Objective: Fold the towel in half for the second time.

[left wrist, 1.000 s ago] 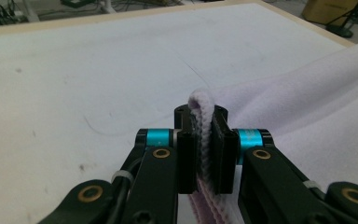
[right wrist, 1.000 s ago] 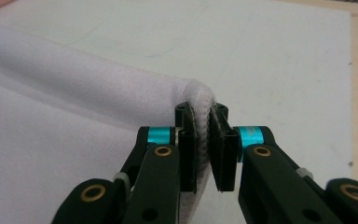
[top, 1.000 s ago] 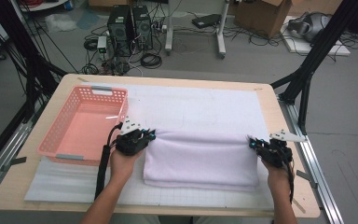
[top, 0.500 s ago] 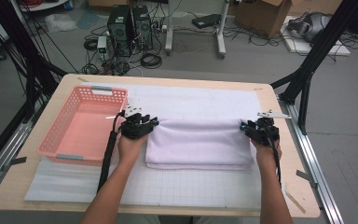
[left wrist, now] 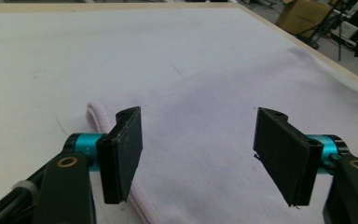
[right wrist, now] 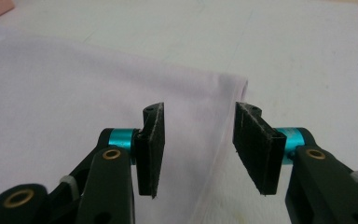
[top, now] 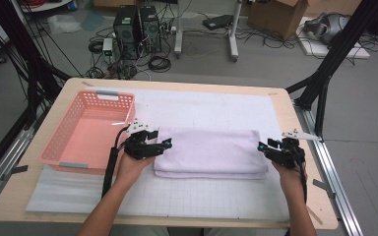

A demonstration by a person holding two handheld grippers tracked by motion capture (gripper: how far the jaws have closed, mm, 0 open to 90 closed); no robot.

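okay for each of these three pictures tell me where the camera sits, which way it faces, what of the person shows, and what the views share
High view: above the person's side, facing forward and down on the table, basket and towel; both forearms, left gripper, right gripper.
Left gripper view: rides the left gripper, looking along its open jaws over the towel's end.
Right gripper view: rides the right gripper, open jaws over the towel's other end.
Shared: the folded towel on the white mat.

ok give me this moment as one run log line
work: folding towel | left gripper: open, just opening, at towel's left end | right gripper: open, just opening, at right end | towel: folded flat on mat | basket: left of towel
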